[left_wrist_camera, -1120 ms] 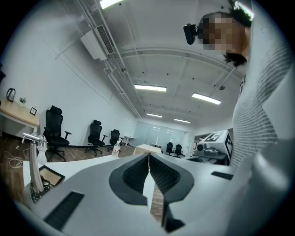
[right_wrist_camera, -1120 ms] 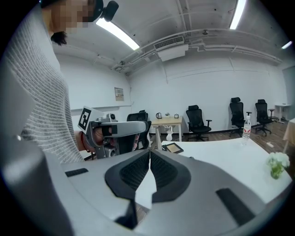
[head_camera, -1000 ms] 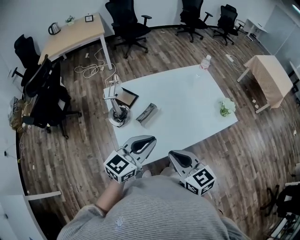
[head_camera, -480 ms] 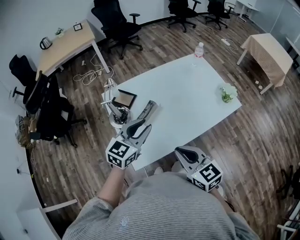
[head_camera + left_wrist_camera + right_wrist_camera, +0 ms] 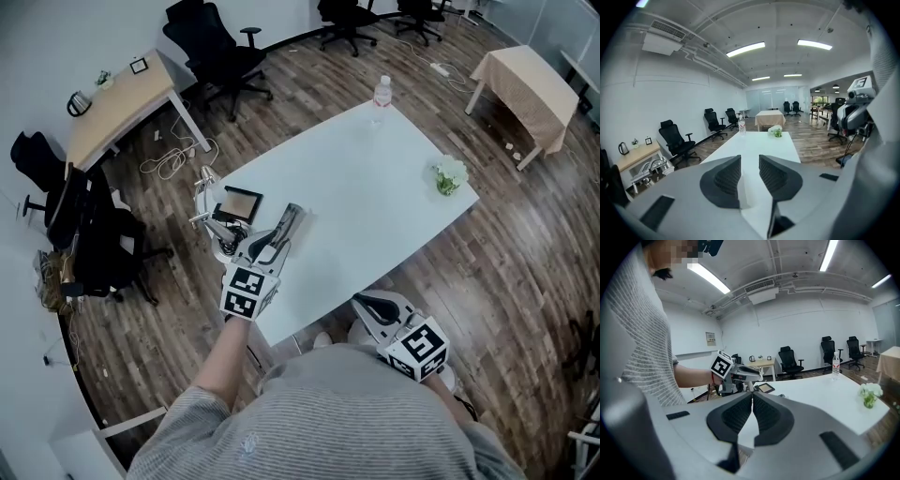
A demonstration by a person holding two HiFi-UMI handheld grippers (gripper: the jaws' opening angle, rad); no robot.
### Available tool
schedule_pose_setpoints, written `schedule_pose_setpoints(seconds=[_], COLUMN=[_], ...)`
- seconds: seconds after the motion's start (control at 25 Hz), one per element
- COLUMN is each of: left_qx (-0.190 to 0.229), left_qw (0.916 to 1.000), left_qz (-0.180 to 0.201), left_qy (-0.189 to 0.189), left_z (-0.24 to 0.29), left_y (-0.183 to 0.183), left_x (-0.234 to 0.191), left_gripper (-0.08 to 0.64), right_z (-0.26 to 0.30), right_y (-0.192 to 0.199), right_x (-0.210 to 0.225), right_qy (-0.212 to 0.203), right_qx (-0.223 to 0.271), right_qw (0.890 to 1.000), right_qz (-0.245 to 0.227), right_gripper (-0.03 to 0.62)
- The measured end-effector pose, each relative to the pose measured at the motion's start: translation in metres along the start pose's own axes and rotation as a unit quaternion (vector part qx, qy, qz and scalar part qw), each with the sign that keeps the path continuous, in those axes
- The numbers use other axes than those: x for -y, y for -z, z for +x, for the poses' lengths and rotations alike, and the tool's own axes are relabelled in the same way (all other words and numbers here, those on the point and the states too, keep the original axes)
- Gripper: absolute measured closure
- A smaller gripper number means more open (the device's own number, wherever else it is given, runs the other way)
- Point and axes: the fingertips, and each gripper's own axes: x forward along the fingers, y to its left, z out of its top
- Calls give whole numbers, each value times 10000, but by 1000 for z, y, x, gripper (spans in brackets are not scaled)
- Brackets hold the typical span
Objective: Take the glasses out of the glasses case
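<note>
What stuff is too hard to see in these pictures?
1. Dark grey glasses case: tiny in the head view, its near end covered by the left gripper; open or closed cannot be told.
2. Glasses: no view shows them.
3. Left gripper view: the case is out of sight below the fingers.
4. Clear plastic water bottle: label too small in every view.

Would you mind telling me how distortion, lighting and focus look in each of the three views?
Head view: strong fisheye, the floor curving around the white table; light even, no hard shadows. Left gripper view: dark round vignette in the corners, ceiling light strips blown out. Right gripper view: same vignette, ceiling light glaring, a mosaic patch top left, the distant water bottle fairly sharp.
</note>
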Motion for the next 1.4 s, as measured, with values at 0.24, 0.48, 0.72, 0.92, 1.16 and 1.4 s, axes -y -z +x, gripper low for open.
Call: schedule_pose_setpoints(seconds=[0.24,0.48,0.72,0.92,1.16,1.4], left_qx=[-498,-743,-1094,-1553,-1833,-1987], left_qw=[9986,9970,9931,9858,9808,9779], left_qz=[83,103,174,302,216,90], left_qy=[-129,-205,-386,-563,-638,-643], left_z=[27,41,54,71,91,101], left_y=[11,14,29,50,74,91], left_x=[-6,-8,-18,-29,-38,-42], left_gripper=[451,451,451,451,451,451], right_z=[-7,-16,-20,-22,-23,-26], right_y=[-6,-15,-21,-20,-21,-17], right_x=[19,42,65,74,86,102], right_qy=[37,87,221,123,99,200], right_qx=[-43,-61,41,-70,-254,-265], right_qw=[10000,9999,9997,9999,9996,9994], right_qz=[1,12,87,72,-25,40], right_gripper=[575,575,575,576,575,575])
